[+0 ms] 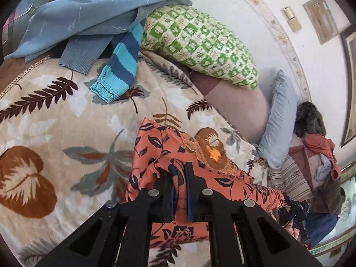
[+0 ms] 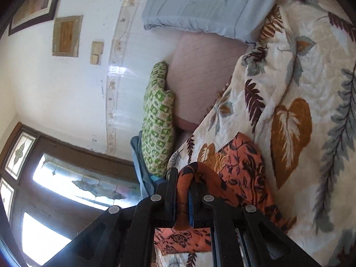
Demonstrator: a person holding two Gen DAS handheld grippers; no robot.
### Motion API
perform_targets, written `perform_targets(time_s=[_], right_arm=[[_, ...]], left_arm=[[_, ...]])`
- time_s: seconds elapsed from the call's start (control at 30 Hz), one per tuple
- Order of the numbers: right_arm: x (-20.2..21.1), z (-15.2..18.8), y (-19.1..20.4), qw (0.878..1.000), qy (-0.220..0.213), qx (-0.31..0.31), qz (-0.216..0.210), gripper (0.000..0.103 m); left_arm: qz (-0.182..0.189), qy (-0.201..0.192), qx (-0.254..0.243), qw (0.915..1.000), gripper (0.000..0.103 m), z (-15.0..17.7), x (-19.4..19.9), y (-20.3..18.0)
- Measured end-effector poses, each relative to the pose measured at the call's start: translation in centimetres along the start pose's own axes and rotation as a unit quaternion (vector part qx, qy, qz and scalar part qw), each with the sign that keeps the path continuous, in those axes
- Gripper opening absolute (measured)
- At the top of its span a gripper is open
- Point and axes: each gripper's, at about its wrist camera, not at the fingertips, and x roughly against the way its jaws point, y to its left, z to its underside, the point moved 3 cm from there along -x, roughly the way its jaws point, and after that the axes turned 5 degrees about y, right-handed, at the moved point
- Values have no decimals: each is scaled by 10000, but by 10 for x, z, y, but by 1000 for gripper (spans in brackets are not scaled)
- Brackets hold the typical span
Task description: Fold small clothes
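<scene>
On the bed, over the leaf-print blanket [image 1: 66, 115], the orange floral garment [image 1: 155, 146] hangs lifted between both tools. Left gripper [image 1: 179, 178]: jaws closed on a fold of its cloth. Right gripper [image 2: 183, 184]: jaws likewise clamped on another bunched edge. Blue sweaters [image 1: 89, 20] lie heaped near the green checked pillow [image 1: 200, 44].

One orange floral garment [image 1: 155, 146], two hand-held grippers, the left hand-held gripper [image 1: 179, 191] and the right hand-held gripper [image 2: 183, 191], three pillows (green-checked pillow [image 1: 200, 42], pale blue pillow [image 1: 278, 120], pink pillow [image 1: 240, 104]), one blue sweater [image 1: 89, 15], one striped sleeve [image 1: 120, 66], one leaf-print blanket [image 1: 55, 115], perhaps one clothes heap [image 1: 320, 160].
</scene>
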Motion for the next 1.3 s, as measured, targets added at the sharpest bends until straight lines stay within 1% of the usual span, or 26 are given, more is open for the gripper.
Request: perform_targets(time_s=[0.13, 0.17, 0.23, 0.3, 0.37, 0.4, 0.47, 0.5, 0.53, 0.6, 0.63, 0.67, 0.73, 0.77, 0.83, 0.87, 0.9, 0.93, 0.97, 1.0, 1.03, 1.07, 1.1, 1.17, 1.23, 1.3], right_arm=[[-53, -30, -36, 9993, 23, -344, 148, 8], [-63, -35, -47, 9986, 12, -504, 138, 11], [-84, -44, -70, 9955, 117, -903, 247, 12], [-98, -50, -90, 9925, 244, -1161, 289, 18], [-101, -53, -99, 9918, 253, -1219, 274, 18], [-100, -55, -99, 9922, 255, -1199, 245, 19], [-91, -60, -87, 9953, 199, -932, 193, 19], [-84, -62, -79, 9972, 28, -712, 243, 23], [-72, -64, -71, 9980, -258, -494, 295, 28], [-48, -64, -59, 9959, -809, -297, 260, 85], [-34, -61, -52, 9928, -1137, -256, 262, 87], [-28, -58, -41, 9921, -1205, -47, 348, 87], [-36, -45, -10, 9926, -762, 719, 608, 87], [-46, -32, 7, 9895, -529, 1108, 763, 85], [-78, 3, 33, 9802, 121, 1752, 910, 80], [-101, 24, 42, 9736, 535, 1989, 987, 71], [-123, 48, 48, 9643, 979, 2204, 1098, 62], [-146, 73, 52, 9522, 1404, 2424, 1222, 57], [-165, 97, 54, 9382, 1752, 2640, 1389, 45], [-182, 120, 54, 9225, 2059, 2846, 1601, 38], [-195, 141, 49, 9070, 2310, 3021, 1808, 38], [-206, 156, 45, 8948, 2465, 3147, 1986, 38], [-215, 165, 42, 8882, 2542, 3191, 2115, 38], [-233, 167, 34, 8863, 2593, 3062, 2312, 38], [-251, 158, 23, 8843, 2602, 2893, 2581, 39], [-268, 142, 18, 8872, 2496, 2778, 2708, 37]], left_arm=[[-299, 213, 157, 9992, 9, -34, -58, 15], [-364, 262, 228, 9987, 9, -41, -72, 21], [-422, 417, 504, 9970, 10, -50, -98, 33], [-340, 423, 859, 9948, 14, -52, -114, 44], [-143, 200, 1009, 9946, 25, -51, -115, 44], [2, 9, 1030, 9947, 34, -50, -111, 42], [230, -568, 995, 9931, 43, -47, -94, 32], [217, -945, 927, 9910, 52, -46, -81, 26], [133, -1351, 854, 9871, 64, -43, -66, 20], [-94, -2041, 769, 9759, 75, -30, -39, 6], [-294, -2132, 656, 9744, 76, -21, -30, -4], [-520, -2067, 505, 9757, 76, -10, -27, -14], [-602, -1990, 309, 9777, 76, 16, -26, -30], [-636, -1959, 260, 9782, 76, 29, -27, -35], [-916, -1786, 63, 9796, 76, 54, -35, -48], [-1161, -1657, -60, 9793, 76, 65, -42, -54], [-1424, -1521, -154, 9779, 76, 74, -50, -58], [-1641, -1358, -239, 9768, 76, 83, -58, -59], [-1714, -1238, -303, 9769, 76, 89, -65, -60], [-1736, -1177, -341, 9772, 76, 96, -71, -58], [-1808, -1102, -377, 9766, 76, 101, -77, -57], [-1897, -1001, -442, 9757, 76, 104, -84, -55], [-1984, -906, -500, 9746, 76, 105, -90, -52], [-2148, -793, -495, 9722, 76, 106, -100, -44], [-2268, -656, -516, 9704, 76, 104, -108, -37], [-2349, -679, -620, 9677, 76, 101, -111, -37]])
